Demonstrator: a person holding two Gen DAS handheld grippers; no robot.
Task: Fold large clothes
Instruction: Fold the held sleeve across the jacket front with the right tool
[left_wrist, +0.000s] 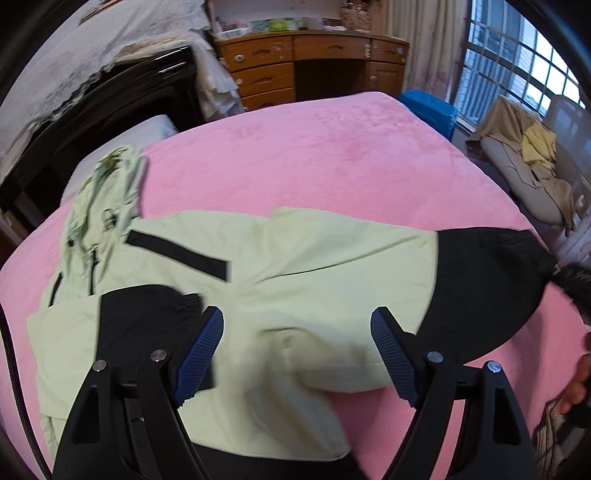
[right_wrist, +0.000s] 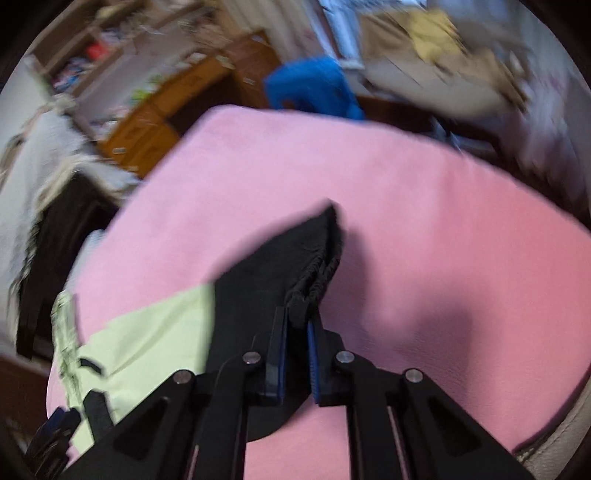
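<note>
A pale green jacket (left_wrist: 295, 266) with black sleeve ends lies spread on the pink bed cover (left_wrist: 314, 155). Its hood (left_wrist: 107, 192) points to the far left. My left gripper (left_wrist: 297, 325) hovers over the jacket's middle, open, with nothing between its blue pads. One black sleeve end (left_wrist: 491, 288) stretches to the right, and another black cuff (left_wrist: 147, 317) lies at the left by my left finger. In the right wrist view my right gripper (right_wrist: 298, 321) is shut on the gathered edge of the black sleeve cuff (right_wrist: 291, 258), which rises off the pink cover (right_wrist: 406, 229).
A wooden dresser (left_wrist: 314, 66) stands beyond the bed, with a blue box (left_wrist: 428, 110) to its right by the window. A chair piled with beige and yellow cloth (left_wrist: 528, 166) sits at the right. A dark headboard (left_wrist: 92, 122) runs along the left. A hand (left_wrist: 580, 380) shows at the right edge.
</note>
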